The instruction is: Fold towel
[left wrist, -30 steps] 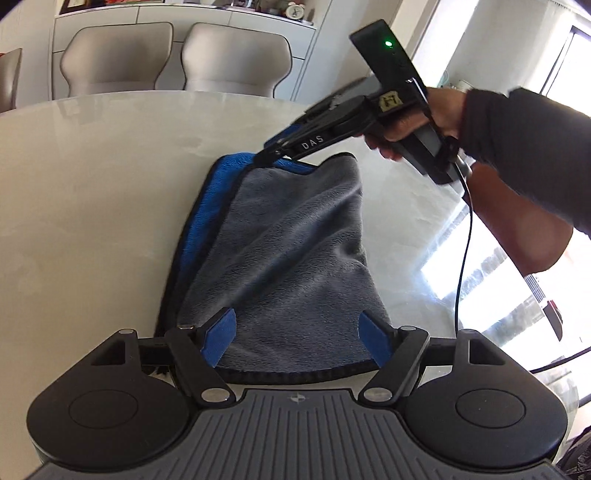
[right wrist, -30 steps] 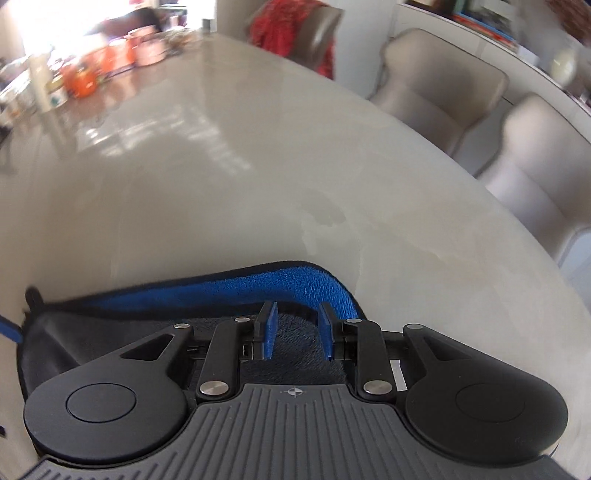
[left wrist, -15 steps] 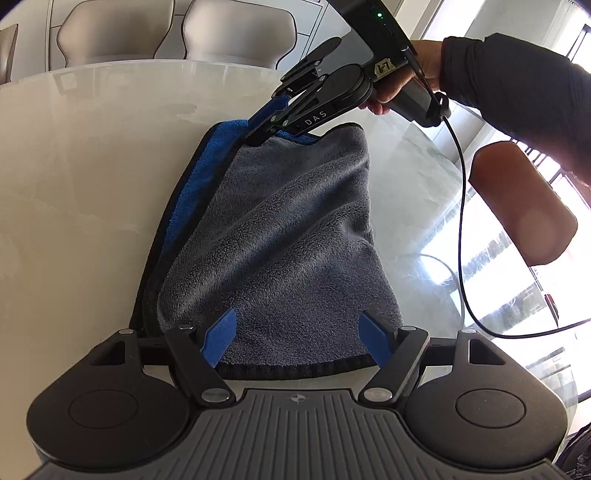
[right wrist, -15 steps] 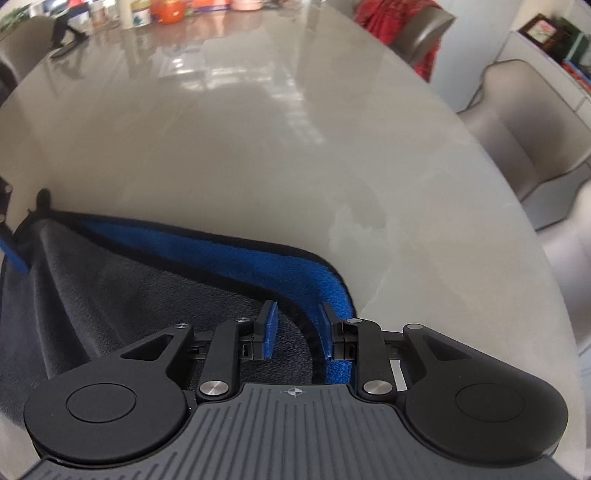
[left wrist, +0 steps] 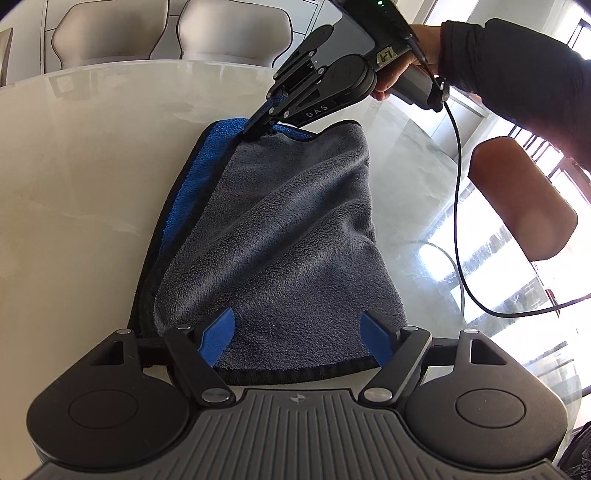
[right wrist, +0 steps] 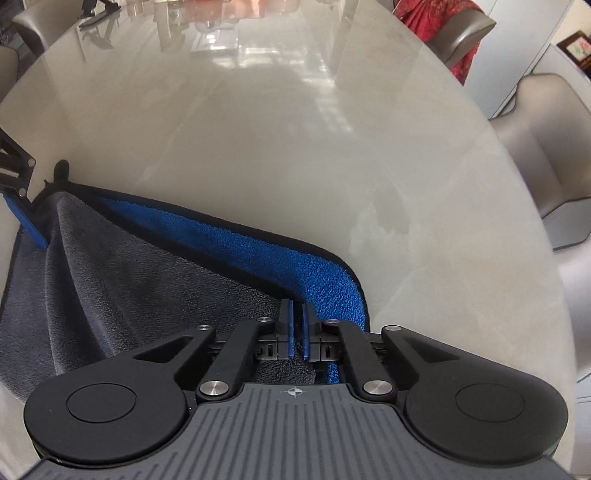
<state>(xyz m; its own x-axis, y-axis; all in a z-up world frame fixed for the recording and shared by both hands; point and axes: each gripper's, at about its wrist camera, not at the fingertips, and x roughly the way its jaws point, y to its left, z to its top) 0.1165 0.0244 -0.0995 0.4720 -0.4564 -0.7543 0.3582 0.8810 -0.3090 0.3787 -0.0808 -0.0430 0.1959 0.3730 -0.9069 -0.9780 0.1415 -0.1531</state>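
A towel, grey on one side and blue on the other with black trim, lies folded on the pale table. My left gripper is open, its blue pads over the towel's near edge. My right gripper is shut on the towel's far grey corner and lifts it slightly. In the right wrist view the right gripper is pinched on the towel edge, the blue underside showing beside it. The left gripper's blue pad shows at the far left.
Beige chairs stand behind the table. A brown chair is at the right, with a black cable hanging from the right gripper. Small items sit at the table's far end.
My right gripper has closed on the towel's far corner and lifted it. The grey layer has pulled taut and creased. My left gripper stays open at the near edge.
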